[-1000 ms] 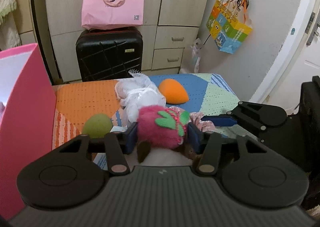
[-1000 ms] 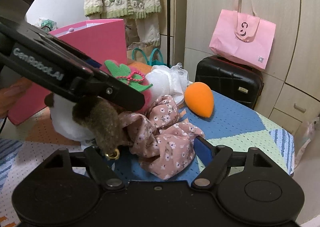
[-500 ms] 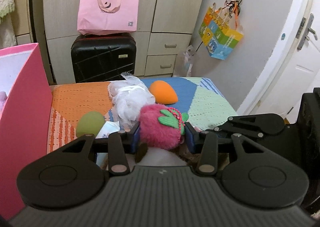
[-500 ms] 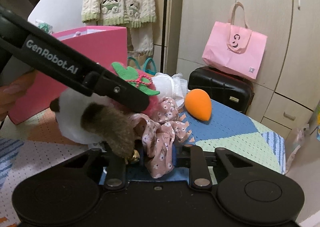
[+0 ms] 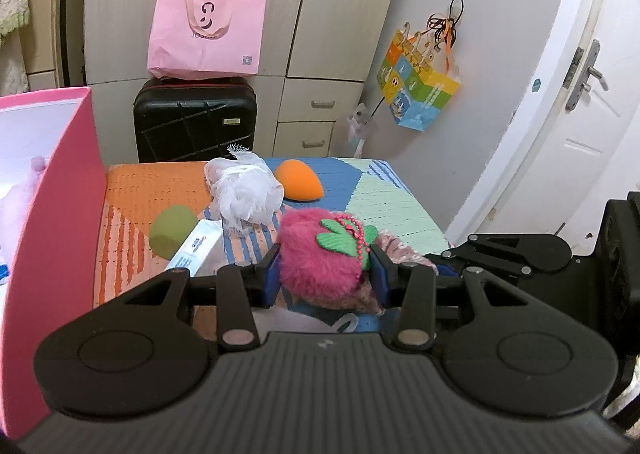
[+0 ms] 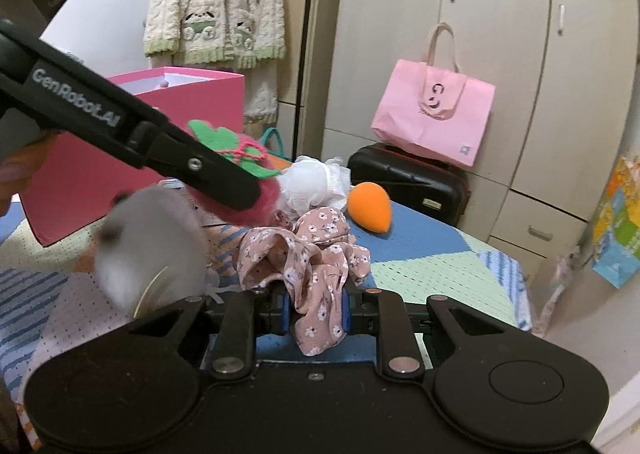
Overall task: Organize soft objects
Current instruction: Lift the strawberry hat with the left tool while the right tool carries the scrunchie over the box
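My left gripper [image 5: 324, 274] is shut on a fuzzy pink strawberry plush [image 5: 320, 258] with a green felt leaf, held above the table. In the right wrist view the same plush [image 6: 256, 190] shows under the left gripper's arm, with a blurred white fluffy ball [image 6: 148, 250] hanging below it. My right gripper [image 6: 316, 314] is shut on a pink floral scrunchie [image 6: 308, 254], lifted off the mat. On the table lie an orange sponge [image 5: 298, 185], a white mesh pouf [image 5: 244, 190] and a green sponge [image 5: 172, 229].
An open pink box [image 5: 52, 222] stands at the left edge of the table. A white tube [image 5: 196, 246] lies by the green sponge. Behind the table are a black suitcase [image 5: 196, 118] with a pink bag [image 5: 206, 36] on top, and cupboards.
My right gripper closed on the floral scrunchie and lifted it. My left gripper rose with the strawberry plush, and the white ball under it now swings.
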